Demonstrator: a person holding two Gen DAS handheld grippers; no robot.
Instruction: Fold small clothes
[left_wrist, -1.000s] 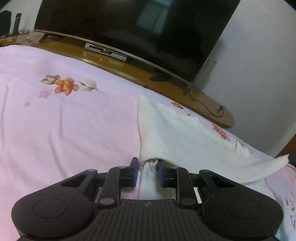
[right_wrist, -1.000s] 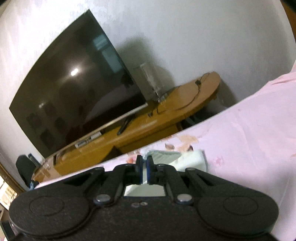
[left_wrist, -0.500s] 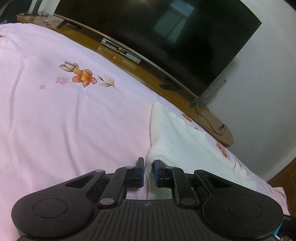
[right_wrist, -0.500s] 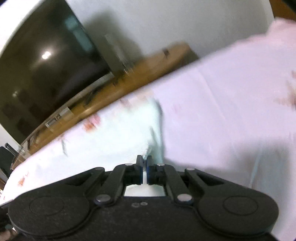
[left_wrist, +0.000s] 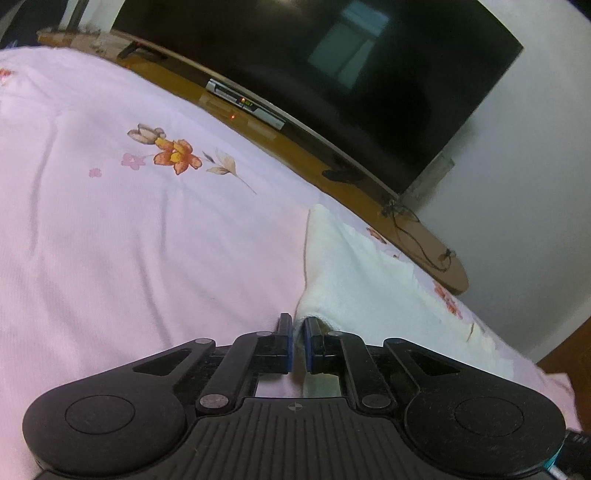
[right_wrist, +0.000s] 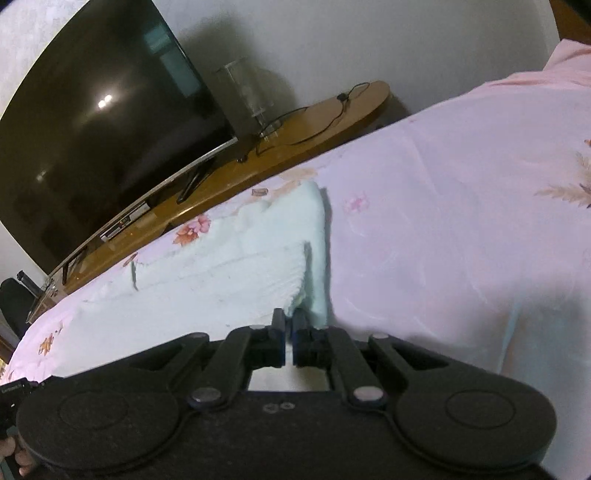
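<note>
Left wrist view
Left gripper (left_wrist: 298, 325): low in the picture, close to the bed. Its jaws have just been closing and now sit almost together, pinching the near corner of the white cloth.
White cloth (left_wrist: 354, 280): a small white piece of clothing lying on the bed. It runs from the jaws away to the far right, with one corner sticking up at the far end.
Bedsheet (left_wrist: 129, 240): pink, with an orange flower print on the far left. It lies under the cloth and fills most of the picture.
TV (left_wrist: 332, 74): big and black, switched off, at the far side past the bed.
Wooden stand (left_wrist: 295, 155): brown, under the TV, with a small box showing tiny lights and a black cable at its right end.

Right wrist view
Right gripper (right_wrist: 289, 323): low in the picture. Its jaws are pressed nearly together, pinching the near right corner of the white cloth.
White cloth (right_wrist: 221, 280): spread flat on the bed to the left of the jaws. Its right edge is folded and stands up a bit thick.
Bedsheet (right_wrist: 461, 221): pink with flower prints, wide and bare on the right side.
TV (right_wrist: 92, 129): dark, on the far left.
Wooden stand (right_wrist: 314, 122): behind the bed, with a clear holder and a black cable on it.
Hand (right_wrist: 18, 458): a little bit shows at the bottom left corner.
</note>
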